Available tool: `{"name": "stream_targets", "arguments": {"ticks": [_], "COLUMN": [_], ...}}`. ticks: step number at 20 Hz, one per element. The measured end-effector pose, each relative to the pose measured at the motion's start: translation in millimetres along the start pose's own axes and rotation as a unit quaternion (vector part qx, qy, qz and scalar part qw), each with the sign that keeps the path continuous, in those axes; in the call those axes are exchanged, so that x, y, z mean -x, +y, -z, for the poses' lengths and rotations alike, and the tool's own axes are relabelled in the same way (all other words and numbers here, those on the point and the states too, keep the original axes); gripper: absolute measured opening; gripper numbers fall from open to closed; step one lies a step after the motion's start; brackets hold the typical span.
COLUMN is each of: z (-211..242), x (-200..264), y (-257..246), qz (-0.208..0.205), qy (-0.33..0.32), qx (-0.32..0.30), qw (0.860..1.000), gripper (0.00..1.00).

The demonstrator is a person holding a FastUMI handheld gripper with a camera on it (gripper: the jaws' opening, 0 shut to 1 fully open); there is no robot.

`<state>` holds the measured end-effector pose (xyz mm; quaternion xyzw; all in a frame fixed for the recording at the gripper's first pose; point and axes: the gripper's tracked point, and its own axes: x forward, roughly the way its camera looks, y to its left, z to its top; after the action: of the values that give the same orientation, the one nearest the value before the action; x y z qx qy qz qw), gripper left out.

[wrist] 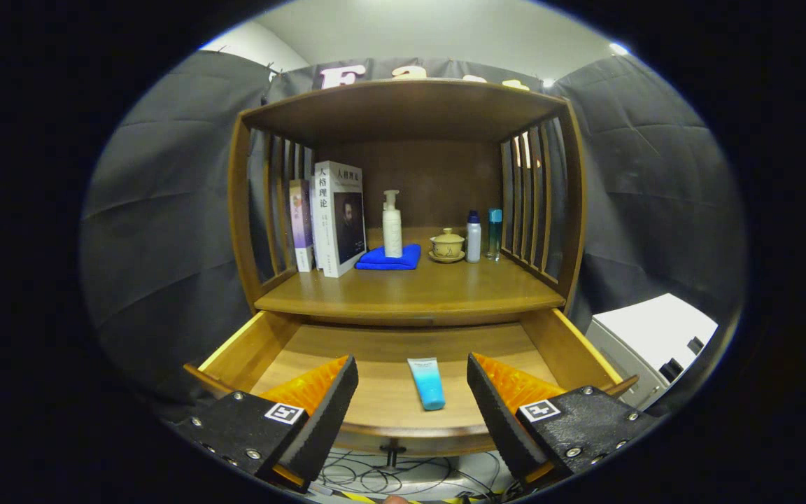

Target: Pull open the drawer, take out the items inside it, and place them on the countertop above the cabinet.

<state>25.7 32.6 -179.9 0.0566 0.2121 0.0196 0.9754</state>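
Drawer [249, 350] stood pulled out beneath the cabinet, so the first step of the task was judged complete. Removal had not begun: one item remained inside and nothing from the drawer could be identified on the worktop [410, 290].

Working left to right across the worktop: two books [326, 217] stood upright against the left slats, then a white pump bottle [392, 224] on a folded blue cloth [389, 259], a small lidded cup on a saucer [448, 245], and two slim bottles [483, 236] near the right slats. These appeared to be standing furniture, not task items.

Inside the drawer, a light blue tube [427, 382] lay flat on the drawer floor, near the front edge. Its long axis ran front to back, tilted slightly. The flat crimped end pointed toward the cabinet; the rounded cap end pointed toward the gripper [411, 392].

The jaws were spread wide and held nothing. The tube lay between the two fingers in this view, touching neither; whether the jaws were at its height or above it could not be told.

Remaining work, as judged: grasp the tube, lift it clear, set it on the worktop.
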Motion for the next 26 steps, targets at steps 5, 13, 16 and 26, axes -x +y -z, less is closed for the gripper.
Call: {"name": "stream_targets", "arguments": {"ticks": [5,13,16,26], "z": [1.2,66.9,82.4,123.3], "x": [-49.4,-103.2,-112.7,-118.2], "y": [0.7,2.7,-8.1,-18.9], "qz": [0.023,0.030,0.042,0.034], "qy": [0.081,0.252,0.292,0.395], "qx": [0.038,0.068,0.084,0.005], "qw": [0.996,0.965,0.952,0.918], "gripper": [0.96,0.95,0.96,0.94]}}
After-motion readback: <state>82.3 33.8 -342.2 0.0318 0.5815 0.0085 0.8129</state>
